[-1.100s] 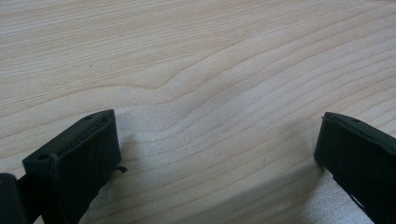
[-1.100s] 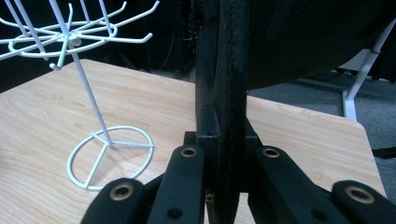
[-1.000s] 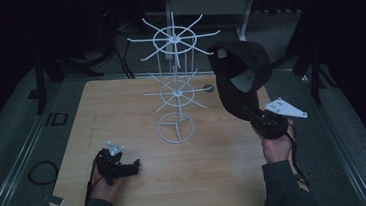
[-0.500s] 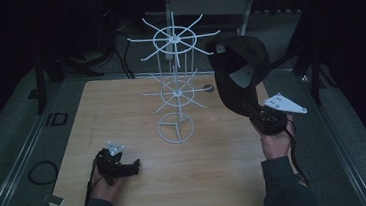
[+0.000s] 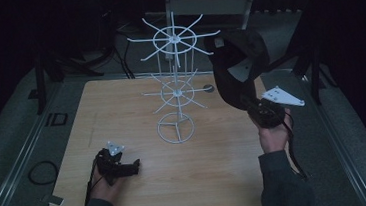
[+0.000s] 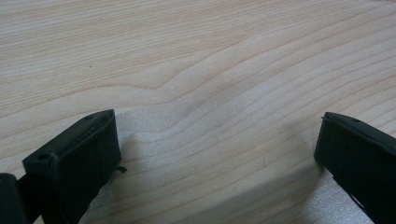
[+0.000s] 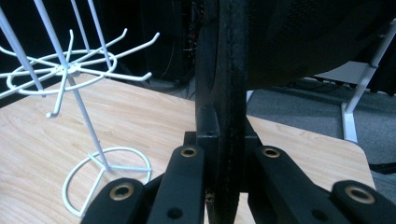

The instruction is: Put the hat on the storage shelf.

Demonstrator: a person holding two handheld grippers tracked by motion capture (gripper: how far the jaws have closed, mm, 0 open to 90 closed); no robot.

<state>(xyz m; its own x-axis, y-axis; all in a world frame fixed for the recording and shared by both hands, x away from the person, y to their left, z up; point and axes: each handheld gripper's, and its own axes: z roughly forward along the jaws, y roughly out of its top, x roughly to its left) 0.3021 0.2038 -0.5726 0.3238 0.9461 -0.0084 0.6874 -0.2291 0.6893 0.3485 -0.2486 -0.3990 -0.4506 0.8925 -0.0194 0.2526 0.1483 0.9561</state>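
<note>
Jaws of my right gripper (image 5: 260, 107) are clamped on the brim of a dark fabric baseball cap (image 5: 240, 63), which I hold raised at about two o'clock over the light wooden tabletop (image 5: 121, 108), its crown up beside the top tier of the white wire two-tier hook stand (image 5: 175, 83) that rises at the table's twelve o'clock. In the right gripper view the cap's brim edge (image 7: 229, 93) stands upright between my two black jaws, the stand off at ten o'clock. My left gripper (image 5: 126, 166) rests low on the table at seven o'clock, jaws spread wide apart over bare wood with nothing between them.
</note>
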